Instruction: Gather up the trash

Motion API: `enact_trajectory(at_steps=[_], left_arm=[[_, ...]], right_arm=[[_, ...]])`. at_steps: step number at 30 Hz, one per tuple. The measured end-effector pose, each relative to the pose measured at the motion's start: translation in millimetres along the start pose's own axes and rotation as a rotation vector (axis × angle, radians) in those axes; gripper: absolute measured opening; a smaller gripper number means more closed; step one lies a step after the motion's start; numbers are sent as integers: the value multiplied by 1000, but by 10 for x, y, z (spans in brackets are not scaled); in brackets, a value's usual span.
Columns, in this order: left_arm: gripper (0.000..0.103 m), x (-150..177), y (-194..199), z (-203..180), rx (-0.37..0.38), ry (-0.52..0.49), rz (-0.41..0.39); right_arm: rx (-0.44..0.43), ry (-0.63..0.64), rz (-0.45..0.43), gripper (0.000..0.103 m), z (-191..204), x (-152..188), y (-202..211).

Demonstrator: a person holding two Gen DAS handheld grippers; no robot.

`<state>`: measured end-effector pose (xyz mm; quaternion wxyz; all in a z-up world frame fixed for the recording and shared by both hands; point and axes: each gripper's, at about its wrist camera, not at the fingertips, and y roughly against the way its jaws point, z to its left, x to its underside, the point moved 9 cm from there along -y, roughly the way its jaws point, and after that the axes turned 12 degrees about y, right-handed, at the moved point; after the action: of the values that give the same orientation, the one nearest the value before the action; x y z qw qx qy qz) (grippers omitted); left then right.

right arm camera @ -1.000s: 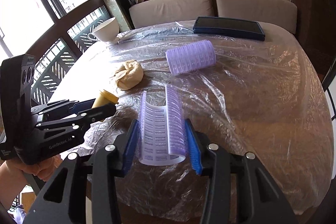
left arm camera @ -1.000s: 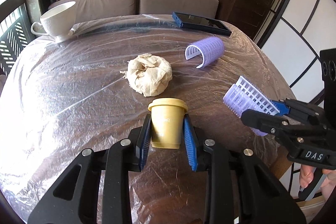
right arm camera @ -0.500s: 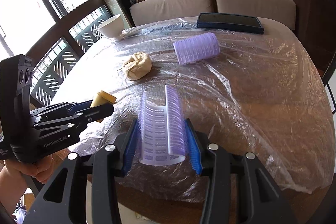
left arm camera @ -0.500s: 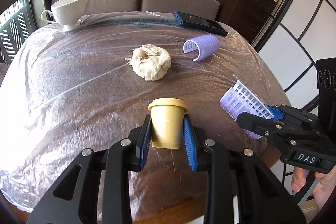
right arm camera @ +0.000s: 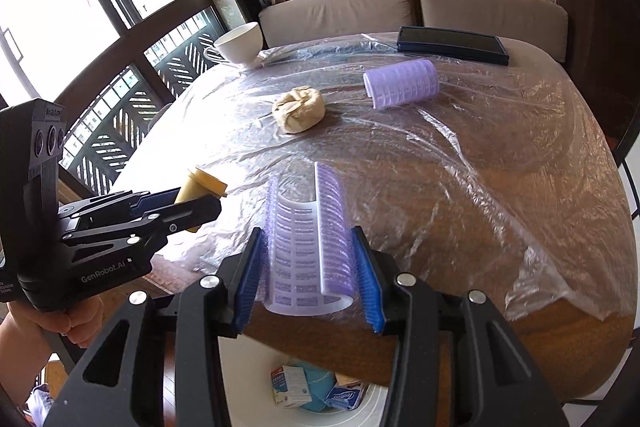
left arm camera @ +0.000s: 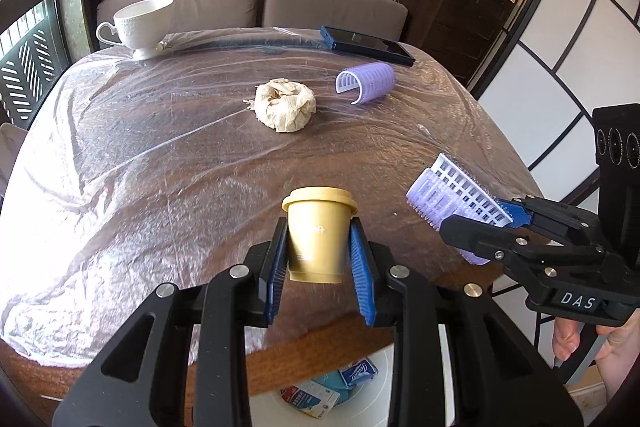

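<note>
the small yellow cup point(left arm camera: 317, 239) sits clamped upright between the blue pads of the left gripper point(left arm camera: 320, 259), held over the near table edge. beside it the right gripper point(right arm camera: 308, 271) grips a purple hair roller point(right arm camera: 308, 235) — also lifted off the plastic-covered table point(left arm camera: 120, 155). below both, a white bin point(right arm camera: 248, 387) holds packets. still on the table: a crumpled paper wad point(left arm camera: 286, 105), a second purple roller point(left arm camera: 366, 81), a white teacup point(left arm camera: 140, 21) and a dark tablet point(left arm camera: 366, 45).

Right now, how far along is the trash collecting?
Some packets already lie in the white bin. The left gripper holds a yellow cup, the right gripper a purple roller half. A crumpled paper ball and another roller half remain on the table.
</note>
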<state>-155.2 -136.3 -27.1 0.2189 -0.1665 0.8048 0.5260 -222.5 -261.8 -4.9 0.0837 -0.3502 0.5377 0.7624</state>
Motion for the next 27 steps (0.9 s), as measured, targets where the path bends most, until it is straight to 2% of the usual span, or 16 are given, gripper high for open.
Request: enact_trajectory(at_steps=[27], left_arm=[[32,646,442,7,38,-34,34]], right_arm=[[7,11,3,43,591,547,481]])
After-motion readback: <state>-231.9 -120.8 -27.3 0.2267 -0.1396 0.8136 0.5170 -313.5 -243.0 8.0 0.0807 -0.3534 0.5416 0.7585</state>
